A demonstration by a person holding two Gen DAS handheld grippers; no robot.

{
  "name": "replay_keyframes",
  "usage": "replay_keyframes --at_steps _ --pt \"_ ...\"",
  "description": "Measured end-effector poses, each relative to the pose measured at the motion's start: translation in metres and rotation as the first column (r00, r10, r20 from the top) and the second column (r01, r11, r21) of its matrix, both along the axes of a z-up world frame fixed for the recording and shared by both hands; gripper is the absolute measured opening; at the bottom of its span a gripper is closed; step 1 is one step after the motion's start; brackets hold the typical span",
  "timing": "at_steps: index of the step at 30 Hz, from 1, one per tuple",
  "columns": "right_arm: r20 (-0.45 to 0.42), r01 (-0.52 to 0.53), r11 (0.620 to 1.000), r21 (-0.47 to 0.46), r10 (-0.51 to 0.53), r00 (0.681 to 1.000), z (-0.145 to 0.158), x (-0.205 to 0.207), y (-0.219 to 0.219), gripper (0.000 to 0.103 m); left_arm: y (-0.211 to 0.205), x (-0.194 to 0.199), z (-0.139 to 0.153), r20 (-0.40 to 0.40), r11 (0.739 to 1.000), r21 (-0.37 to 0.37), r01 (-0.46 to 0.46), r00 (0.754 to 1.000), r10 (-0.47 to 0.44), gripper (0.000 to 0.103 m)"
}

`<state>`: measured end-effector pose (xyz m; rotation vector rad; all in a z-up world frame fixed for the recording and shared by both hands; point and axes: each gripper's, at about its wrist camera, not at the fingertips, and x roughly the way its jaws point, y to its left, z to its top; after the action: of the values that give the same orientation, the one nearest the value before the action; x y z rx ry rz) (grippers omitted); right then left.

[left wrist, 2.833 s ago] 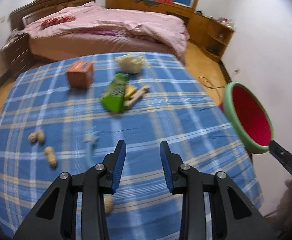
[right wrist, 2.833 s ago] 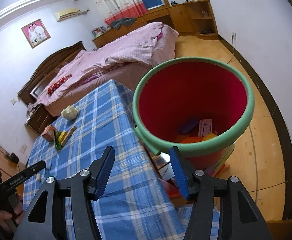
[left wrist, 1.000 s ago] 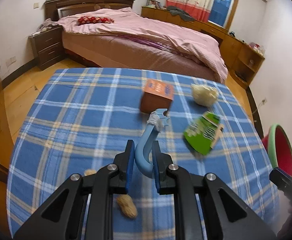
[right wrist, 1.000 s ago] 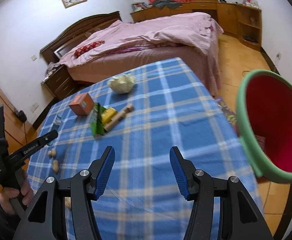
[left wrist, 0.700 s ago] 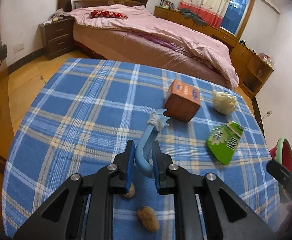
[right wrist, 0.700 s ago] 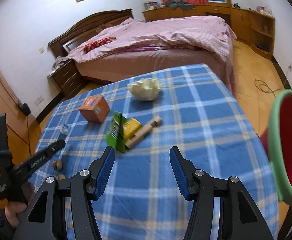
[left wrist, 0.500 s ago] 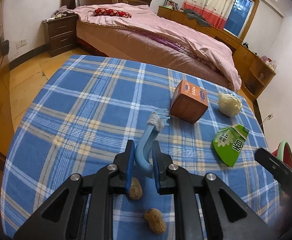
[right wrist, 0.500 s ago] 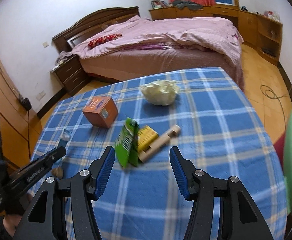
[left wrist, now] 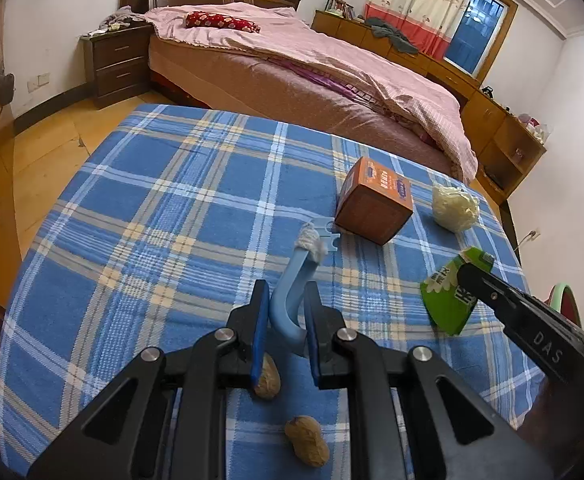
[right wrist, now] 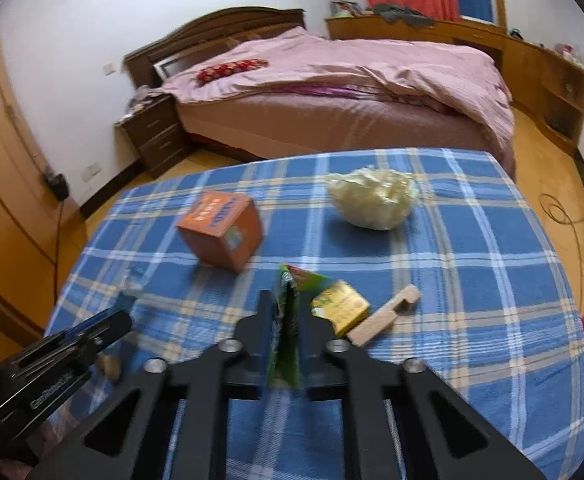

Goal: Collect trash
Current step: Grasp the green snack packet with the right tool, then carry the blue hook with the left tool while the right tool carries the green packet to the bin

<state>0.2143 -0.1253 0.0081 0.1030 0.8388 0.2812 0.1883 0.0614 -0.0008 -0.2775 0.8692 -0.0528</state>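
My left tongs [left wrist: 286, 332] are clamped on a curved blue plastic handle [left wrist: 292, 292], low in the middle of the left wrist frame, its frayed white tip [left wrist: 310, 242] pointing up toward the orange box [left wrist: 374, 206]. My right tongs [right wrist: 286, 334] are clamped on the green packet [right wrist: 288, 320], bottom centre of the right wrist frame. Just right of it on the blue plaid table [right wrist: 472, 240] lie a yellow carton [right wrist: 342, 310] and a wooden stick [right wrist: 384, 320]. A crumpled pale wad [right wrist: 372, 198] sits above. Two peanuts [left wrist: 306, 446] lie at the lower centre of the left view.
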Motion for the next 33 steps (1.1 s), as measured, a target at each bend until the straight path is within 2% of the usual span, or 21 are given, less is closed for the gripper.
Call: replay_keyframes --at_steps 6,14,22,33 --pt "0.046 -0.03 0.999 0.019 0.029 0.999 0.012 -0.02 0.002 0.006 0.0 -0.001 0.002 0.009 1.0 -0.003 0.0 1.0 0.0 0.017" --pt "0.095 0.005 0.997 0.072 -0.012 0.995 0.037 -0.054 -0.02 0.006 -0.003 -0.005 0.007 0.027 1.0 -0.009 0.011 1.0 -0.01 0.017" --pt "0.139 0.094 0.992 0.079 -0.104 0.985 0.057 -0.092 -0.059 0.006 -0.015 -0.018 0.028 0.078 0.998 -0.017 0.059 0.995 -0.058 0.017" --pt "0.168 0.241 0.967 0.079 -0.251 0.953 0.067 -0.143 -0.119 0.006 -0.049 -0.039 0.049 0.093 0.989 -0.049 0.141 0.986 -0.136 0.017"
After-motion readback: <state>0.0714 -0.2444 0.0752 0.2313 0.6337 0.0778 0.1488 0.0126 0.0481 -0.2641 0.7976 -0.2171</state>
